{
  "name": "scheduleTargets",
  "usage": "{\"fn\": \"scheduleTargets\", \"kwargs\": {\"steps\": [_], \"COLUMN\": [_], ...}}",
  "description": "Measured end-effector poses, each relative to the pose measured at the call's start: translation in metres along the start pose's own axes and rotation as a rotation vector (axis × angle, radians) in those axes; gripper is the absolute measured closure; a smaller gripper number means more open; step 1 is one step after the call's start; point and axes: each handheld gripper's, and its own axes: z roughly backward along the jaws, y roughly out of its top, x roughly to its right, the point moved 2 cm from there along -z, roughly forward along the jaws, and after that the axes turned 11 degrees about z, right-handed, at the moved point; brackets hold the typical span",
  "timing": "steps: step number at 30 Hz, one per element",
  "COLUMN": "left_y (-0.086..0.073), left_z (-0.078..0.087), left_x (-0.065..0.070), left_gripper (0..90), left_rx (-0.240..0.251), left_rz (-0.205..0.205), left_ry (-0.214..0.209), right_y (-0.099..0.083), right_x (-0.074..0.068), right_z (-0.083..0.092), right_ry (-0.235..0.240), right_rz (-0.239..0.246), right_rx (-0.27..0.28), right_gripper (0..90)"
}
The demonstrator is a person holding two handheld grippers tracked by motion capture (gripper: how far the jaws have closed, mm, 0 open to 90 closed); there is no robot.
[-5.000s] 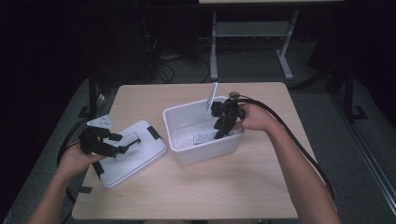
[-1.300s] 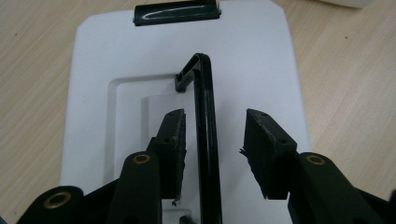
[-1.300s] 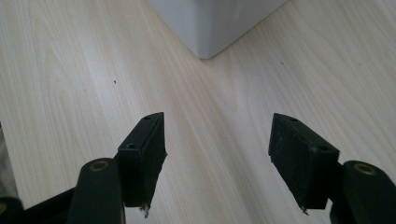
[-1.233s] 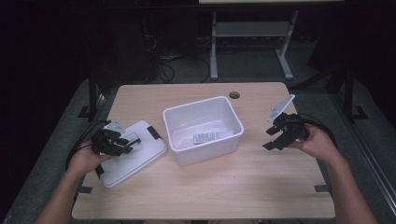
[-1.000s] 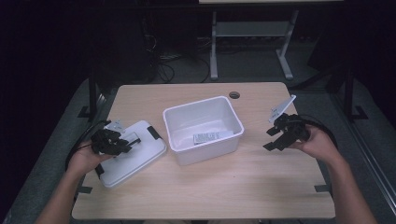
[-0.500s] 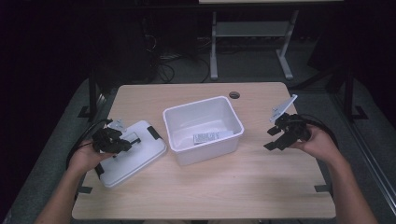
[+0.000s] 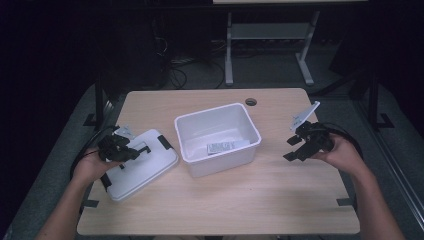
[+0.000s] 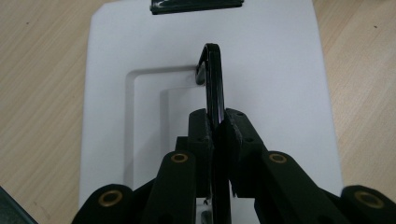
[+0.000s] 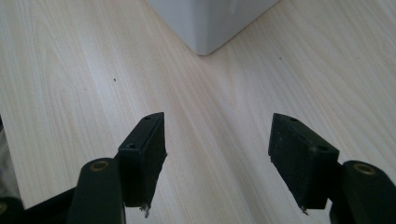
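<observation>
High view first: I have the white plastic lid [image 7: 142,165] lying flat on the near-left part of the wooden table [image 7: 250,200], just beside the open white bin [image 7: 217,137], which sits mid-table with a paper label [image 7: 227,146] lying inside. I judge the job to be putting that lid on the bin, and it is only starting: the lid is off and resting on the table, the handle has just been gripped, and the lift, carry and seating on the rim are all left. My left gripper [image 7: 120,148] sits over the lid; in the left gripper view its jaws have just been closing and now pinch the thin black handle [image 8: 212,84], which stands on edge between the pads and curves over at its far end. The lid there is smooth, matte white with a shallow stepped rectangular recess and rounded corners, and a black latch [image 8: 196,5] at its far edge. My right gripper [image 7: 305,145] hovers at the right of the table, well apart from the bin; the right gripper view shows its flat black pads parted about halfway with nothing between them, above pale wood grain and one rounded bin corner [image 9: 210,23]. The bin's walls look thin and slightly glossy, flaring to a rolled rim.
</observation>
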Motion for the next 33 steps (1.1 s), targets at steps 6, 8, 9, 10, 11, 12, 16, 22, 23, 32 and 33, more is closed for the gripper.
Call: {"fn": "scheduleTargets", "kwargs": {"steps": [6, 8, 9, 10, 11, 12, 16, 22, 23, 32, 33], "left_y": [-0.0002, -0.0001, 0.0001, 0.0002, 0.0003, 0.0004, 0.0006, 0.0014, 0.0015, 0.0025, 0.0026], "left_z": [0.0001, 0.0002, 0.0002, 0.0003, 0.0004, 0.0007, 0.0010, 0.0012, 0.0014, 0.0016, 0.0017], "left_x": [-0.0019, -0.0023, -0.0025, -0.0030, -0.0033, -0.0041, -0.0063, -0.0084, -0.0086, -0.0095, -0.0099], "left_gripper": [81.7, 81.8, 81.9, 82.0, 82.2, 82.5, 83.3, 83.9, 84.1, 84.5, 84.6], "left_rx": [-0.002, -0.004, -0.005, -0.006, -0.007, -0.010, -0.011, -0.017, -0.020, -0.030, -0.030], "left_rz": [0.002, 0.001, 0.001, 0.000, 0.000, 0.000, 0.012, 0.009, 0.007, 0.015, 0.012], "left_ry": [-0.003, -0.003, -0.003, -0.002, -0.001, 0.001, -0.003, -0.017, -0.017, -0.031, -0.034], "right_y": [-0.0013, -0.0014, -0.0015, -0.0016, -0.0017, -0.0017, -0.0019, -0.0028, -0.0032, -0.0064, -0.0069], "right_x": [0.0007, 0.0010, 0.0010, 0.0011, 0.0012, 0.0012, 0.0012, 0.0010, 0.0008, 0.0002, 0.0002], "right_z": [-0.0001, 0.0005, 0.0004, 0.0004, 0.0002, 0.0003, 0.0004, 0.0003, 0.0001, 0.0004, 0.0005], "right_ry": [0.000, 0.001, 0.000, 0.000, 0.002, 0.002, 0.002, 0.001, 0.001, -0.001, -0.001], "right_rz": [-0.007, -0.009, -0.009, -0.009, -0.008, -0.009, -0.012, -0.021, -0.021, -0.031, -0.032], "right_rx": [0.001, 0.005, 0.005, 0.004, 0.004, 0.004, 0.003, 0.002, 0.002, 0.003, 0.004], "right_gripper": [35.9, 36.0, 36.0, 35.9, 35.9, 35.9, 35.9, 35.9, 36.0, 36.4, 36.5]}}
